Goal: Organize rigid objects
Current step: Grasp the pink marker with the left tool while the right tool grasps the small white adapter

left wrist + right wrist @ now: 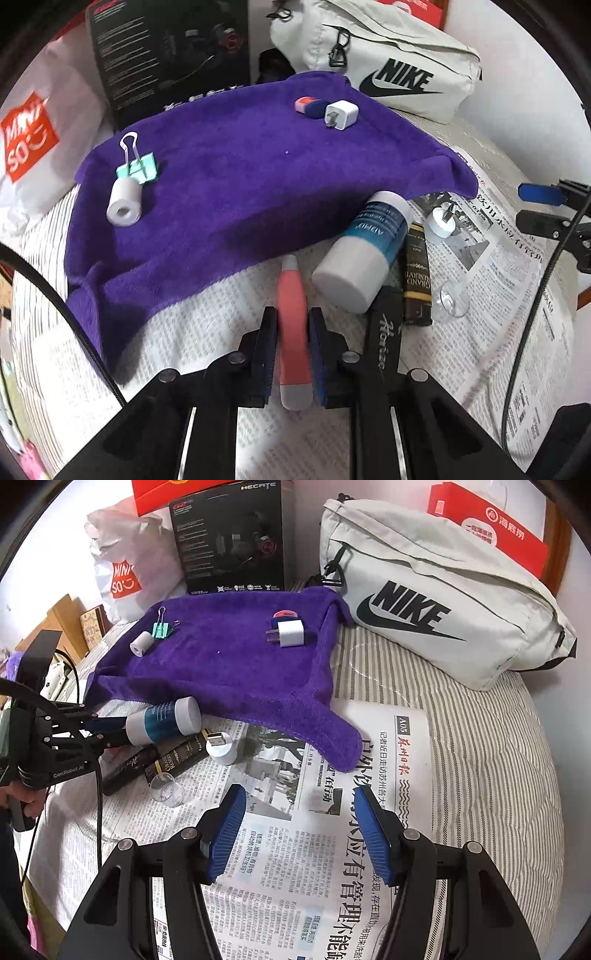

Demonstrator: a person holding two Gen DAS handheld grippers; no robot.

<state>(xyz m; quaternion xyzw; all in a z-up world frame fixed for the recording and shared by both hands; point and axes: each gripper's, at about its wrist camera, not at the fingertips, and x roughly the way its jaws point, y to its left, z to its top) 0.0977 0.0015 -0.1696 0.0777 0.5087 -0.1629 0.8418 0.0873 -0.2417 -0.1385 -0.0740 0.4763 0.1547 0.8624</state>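
Observation:
My left gripper (293, 317) is shut on a coral-pink pen-shaped item (290, 280) that lies on the newspaper just in front of the purple towel (240, 177). A white-and-teal bottle (365, 251) lies right of it. A teal binder clip (138, 170), a white roll (123, 203), an eraser (308, 105) and a white plug (341, 114) rest on the towel. My right gripper (301, 797) hovers open over the newspaper (288, 867), holding nothing. In the right wrist view the bottle (162, 720) hides the left gripper's (107, 731) tips.
Beside the bottle lie a dark bar (177, 760), a black case (125, 771), a clear cup (166, 790) and a white USB adapter (221, 749). A Nike bag (424, 602), a black box (229, 535) and a white shopping bag (125, 561) stand behind the towel.

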